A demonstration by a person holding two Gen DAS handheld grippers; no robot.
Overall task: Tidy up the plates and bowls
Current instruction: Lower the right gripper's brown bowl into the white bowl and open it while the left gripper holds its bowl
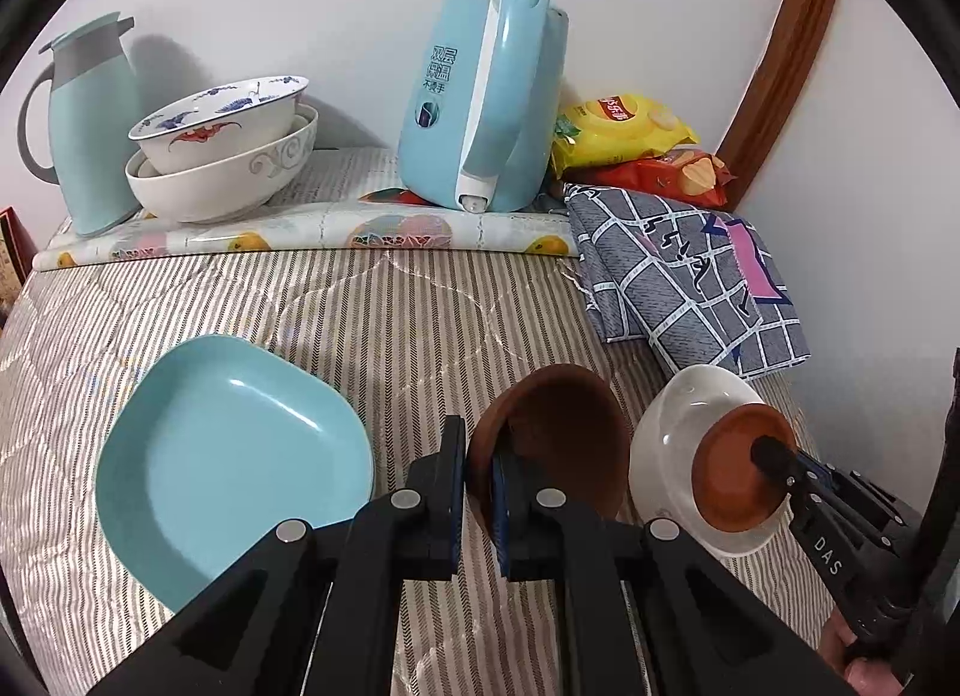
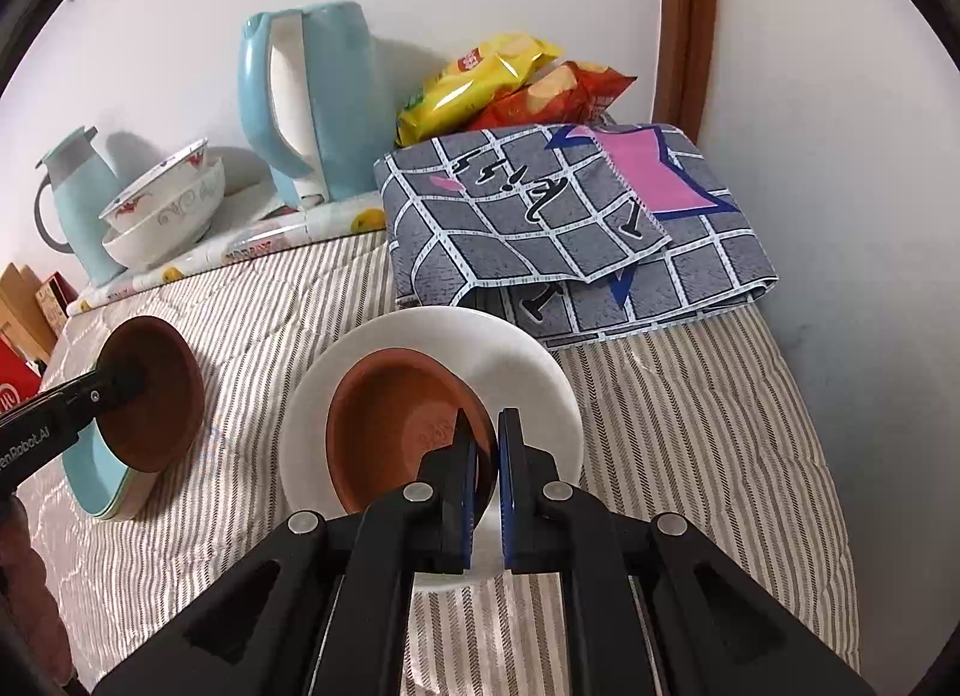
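Observation:
My left gripper (image 1: 479, 471) is shut on the rim of a brown bowl (image 1: 558, 438) and holds it tilted above the striped cloth, just right of a light blue plate (image 1: 231, 456). My right gripper (image 2: 486, 450) is shut on the rim of a second brown bowl (image 2: 396, 426), which rests tilted inside a white plate (image 2: 528, 372). The left-held bowl (image 2: 159, 396) shows in the right wrist view, above the blue plate (image 2: 102, 486). The right-held bowl (image 1: 735, 471) and white plate (image 1: 666, 438) show in the left wrist view.
Two stacked bowls (image 1: 222, 150) stand at the back left beside a blue jug (image 1: 84, 120). A blue kettle (image 1: 486, 102) stands at the back middle. Snack bags (image 1: 630, 144) and a folded checked cloth (image 1: 690, 270) lie at the back right by the wall.

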